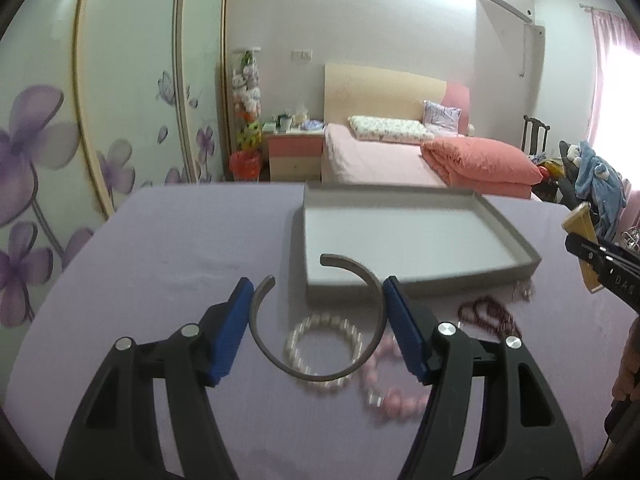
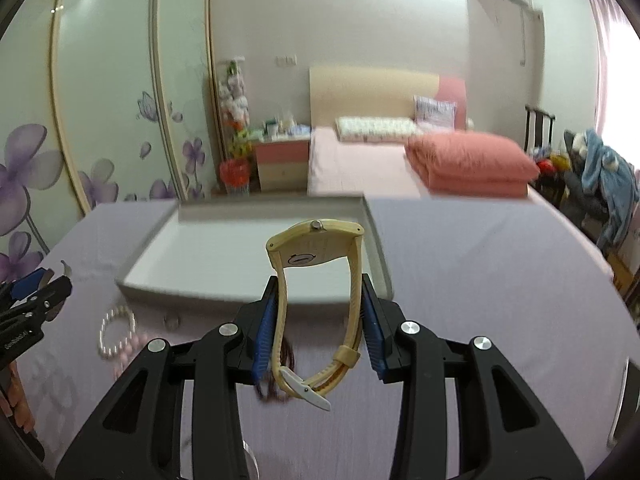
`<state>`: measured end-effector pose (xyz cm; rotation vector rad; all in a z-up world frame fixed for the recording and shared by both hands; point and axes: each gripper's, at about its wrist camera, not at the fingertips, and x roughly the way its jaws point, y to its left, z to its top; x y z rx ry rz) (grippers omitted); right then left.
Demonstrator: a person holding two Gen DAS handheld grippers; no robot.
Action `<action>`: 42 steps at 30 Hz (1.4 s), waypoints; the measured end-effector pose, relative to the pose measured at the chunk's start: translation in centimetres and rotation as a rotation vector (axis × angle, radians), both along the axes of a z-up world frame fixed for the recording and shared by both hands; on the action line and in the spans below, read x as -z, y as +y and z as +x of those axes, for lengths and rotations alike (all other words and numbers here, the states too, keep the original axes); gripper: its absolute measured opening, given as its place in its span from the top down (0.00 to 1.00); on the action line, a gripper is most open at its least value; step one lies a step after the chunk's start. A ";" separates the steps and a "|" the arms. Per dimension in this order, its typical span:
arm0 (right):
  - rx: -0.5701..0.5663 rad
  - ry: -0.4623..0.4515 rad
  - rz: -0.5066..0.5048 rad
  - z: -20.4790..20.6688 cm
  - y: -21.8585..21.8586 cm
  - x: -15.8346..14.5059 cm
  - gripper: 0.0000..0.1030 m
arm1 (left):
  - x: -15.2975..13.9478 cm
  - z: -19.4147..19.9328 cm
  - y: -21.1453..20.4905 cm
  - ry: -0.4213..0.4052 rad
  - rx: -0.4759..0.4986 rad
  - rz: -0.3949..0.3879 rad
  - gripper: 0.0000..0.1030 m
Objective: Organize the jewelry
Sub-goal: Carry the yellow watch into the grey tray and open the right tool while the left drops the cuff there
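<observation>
Fingers of the left gripper pinch a grey open bangle, lifted above a pearl bracelet and pink beads lying on the purple surface. Over on the right gripper, both fingers clamp a yellow watch by its strap, face toward the grey tray at the surface's far edge.

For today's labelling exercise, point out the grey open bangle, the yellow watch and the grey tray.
grey open bangle [image 1: 280,364]: left wrist view, lower curve of the band.
yellow watch [image 2: 316,249]: right wrist view, back of the case.
grey tray [image 1: 424,284]: left wrist view, near wall.
</observation>
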<state>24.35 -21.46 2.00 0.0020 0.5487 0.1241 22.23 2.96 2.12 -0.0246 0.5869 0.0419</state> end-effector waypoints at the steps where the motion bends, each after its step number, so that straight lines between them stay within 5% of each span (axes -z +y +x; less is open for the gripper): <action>1: -0.002 -0.017 -0.005 0.5 0.1 -0.4 0.61 | -0.3 0.5 -0.3 -0.009 0.004 0.006 0.37; 9: -0.009 -0.103 -0.002 5.4 0.7 -1.5 0.61 | -1.8 7.0 -2.4 -0.076 0.042 0.010 0.37; 18: -0.012 -0.119 0.028 10.0 0.9 -0.5 0.61 | -1.1 14.2 -3.9 -0.063 0.056 -0.015 0.37; 31: -0.067 0.091 0.066 14.5 2.2 4.5 0.60 | 4.2 19.8 -3.9 0.092 0.041 -0.034 0.37; 38: -0.070 0.132 0.061 14.8 2.3 5.3 0.43 | 5.3 20.6 -3.8 0.130 0.047 -0.061 0.37; 42: -0.079 0.123 0.059 14.6 2.4 5.1 0.42 | 5.5 20.8 -3.8 0.137 0.053 -0.060 0.37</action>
